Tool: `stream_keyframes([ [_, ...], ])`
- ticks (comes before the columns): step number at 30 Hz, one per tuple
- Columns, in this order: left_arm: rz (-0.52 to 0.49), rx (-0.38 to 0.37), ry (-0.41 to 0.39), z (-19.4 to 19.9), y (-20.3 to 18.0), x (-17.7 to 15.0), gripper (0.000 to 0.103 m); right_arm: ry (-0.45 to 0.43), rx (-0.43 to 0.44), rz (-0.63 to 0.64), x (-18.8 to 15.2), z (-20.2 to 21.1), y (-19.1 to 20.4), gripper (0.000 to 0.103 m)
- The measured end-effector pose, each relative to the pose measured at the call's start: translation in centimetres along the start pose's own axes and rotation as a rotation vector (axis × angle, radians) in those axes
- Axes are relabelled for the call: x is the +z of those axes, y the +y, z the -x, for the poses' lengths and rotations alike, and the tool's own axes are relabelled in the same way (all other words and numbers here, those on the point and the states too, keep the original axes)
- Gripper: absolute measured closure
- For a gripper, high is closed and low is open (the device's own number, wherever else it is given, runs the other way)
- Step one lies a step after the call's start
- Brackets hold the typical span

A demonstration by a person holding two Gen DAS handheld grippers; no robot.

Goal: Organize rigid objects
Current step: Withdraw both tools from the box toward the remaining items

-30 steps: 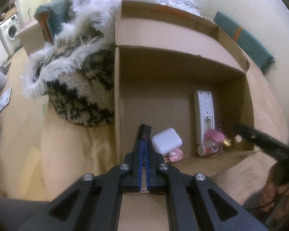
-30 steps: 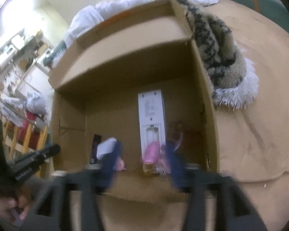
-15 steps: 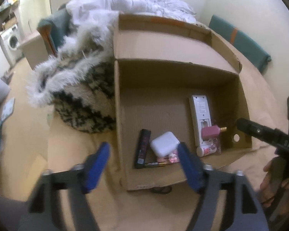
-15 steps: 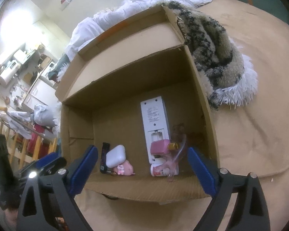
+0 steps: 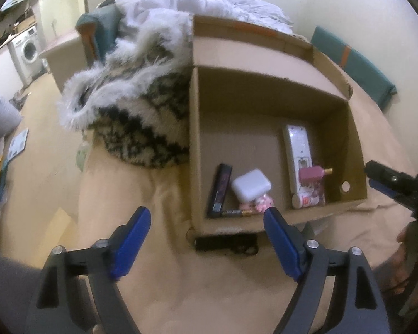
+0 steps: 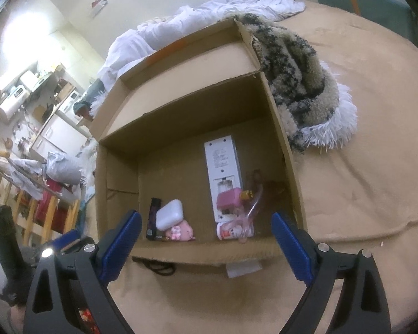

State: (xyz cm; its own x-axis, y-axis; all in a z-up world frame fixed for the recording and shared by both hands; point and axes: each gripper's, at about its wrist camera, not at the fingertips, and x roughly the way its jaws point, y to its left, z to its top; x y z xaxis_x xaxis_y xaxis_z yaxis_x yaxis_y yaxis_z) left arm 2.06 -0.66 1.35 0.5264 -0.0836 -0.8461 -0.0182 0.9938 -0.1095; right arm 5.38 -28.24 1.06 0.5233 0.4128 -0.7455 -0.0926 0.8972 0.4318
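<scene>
An open brown cardboard box (image 5: 276, 217) is sitting on a tan blanket-covered bed (image 5: 153, 278), its far flap standing up. The left gripper (image 5: 206, 222) is hovering just short of the box's near wall, its blue-padded jaws spread and widening at this moment, with nothing between them. The right gripper (image 6: 206, 225) is hanging over the same near wall from the other side, its blue jaws standing wide apart and gripping nothing.

The rigid objects are all lying on the box floor, gathered toward the near wall. At one side a slim black rectangular stick (image 5: 220, 188) is lying lengthwise, and a white rounded plastic case (image 5: 250, 185) is resting just beside it, tilted up on a small pink figurine (image 5: 260, 204). A dark battery with a gold end (image 5: 237, 213) is lying along the near wall under the case. Toward the other side a long white remote control with its battery bay open (image 5: 296, 150) is pointing to the far wall. A pink block with a gold tip (image 5: 312, 172) is lying across the remote's near end, and a small white and pink bottle (image 5: 306, 200) is lying on its side below it.

A fluffy black and cream patterned throw with white fringe (image 5: 131, 117) is bunching against the box's outer wall. White bedding (image 5: 197, 0) is piling up behind it. A black cable (image 5: 228, 244) is poking out from under the box's near edge
</scene>
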Motion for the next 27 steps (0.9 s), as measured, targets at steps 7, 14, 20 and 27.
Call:
stream_keyframes([
  [7,0.009,0.07,0.062,-1.0,0.6,-2.7,0.022,0.032,0.008,-0.073,-2.4,0.8,-0.4,0.003],
  [14,0.031,0.067,0.145,-3.6,0.1,-4.2,0.021,0.086,0.009,-0.146,-4.5,0.9,-0.7,0.003],
  [20,0.003,0.056,0.192,-7.1,-2.1,-4.0,0.021,0.135,-0.017,-0.179,-4.8,-0.1,-1.9,0.003],
  [27,-0.018,0.08,0.226,-10.6,-3.7,-4.7,0.009,0.158,-0.017,-0.182,-4.9,-0.6,-2.2,0.003],
])
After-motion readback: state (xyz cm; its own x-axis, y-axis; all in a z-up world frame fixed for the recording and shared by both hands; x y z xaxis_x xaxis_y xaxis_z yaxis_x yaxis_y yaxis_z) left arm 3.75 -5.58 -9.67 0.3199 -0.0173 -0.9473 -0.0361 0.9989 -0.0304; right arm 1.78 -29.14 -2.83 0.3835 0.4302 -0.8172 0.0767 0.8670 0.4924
